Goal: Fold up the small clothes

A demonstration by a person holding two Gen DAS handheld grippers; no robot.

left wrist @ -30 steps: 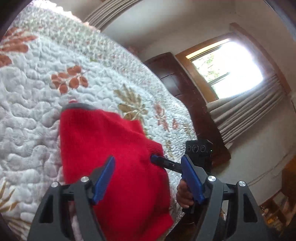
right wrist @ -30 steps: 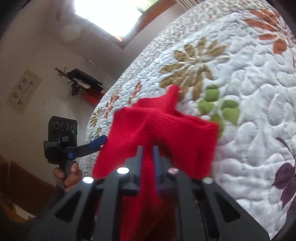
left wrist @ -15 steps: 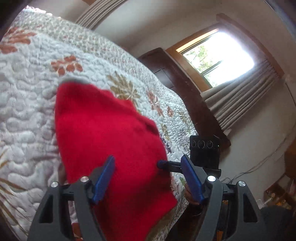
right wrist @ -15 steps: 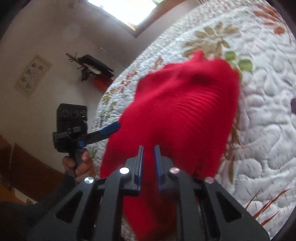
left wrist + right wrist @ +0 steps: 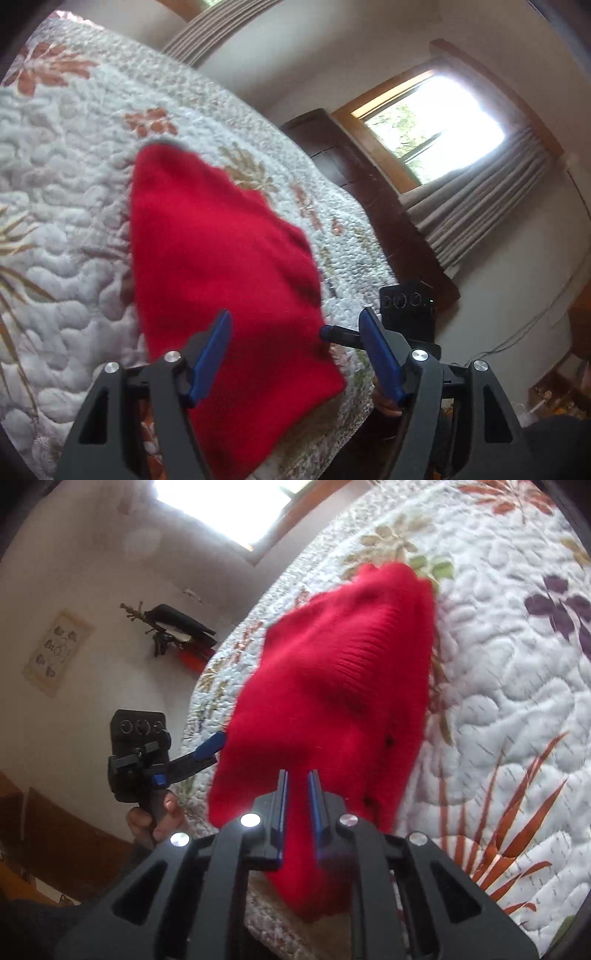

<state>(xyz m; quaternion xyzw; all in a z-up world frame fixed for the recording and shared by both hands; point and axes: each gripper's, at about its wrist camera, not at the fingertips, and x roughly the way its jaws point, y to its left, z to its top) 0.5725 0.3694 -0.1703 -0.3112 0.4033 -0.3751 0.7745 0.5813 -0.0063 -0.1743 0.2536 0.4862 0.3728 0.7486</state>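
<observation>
Centrally, the red knit garment (image 5: 332, 686) lies spread on the quilted floral bedspread (image 5: 498, 686), its near edge clamped between the nearly closed jaws of the right gripper (image 5: 297, 779). Only the left wrist view shows the left gripper (image 5: 295, 321) gaping wide over the cloth, holding nothing, with a curtained window (image 5: 432, 122) beyond.

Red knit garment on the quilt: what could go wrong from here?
1. Only the right gripper pinches the red knit garment; the left gripper is open, so the unheld side may sag and fold crooked.
2. Its near end overhangs the quilt edge; released here, it may slide off.
</observation>
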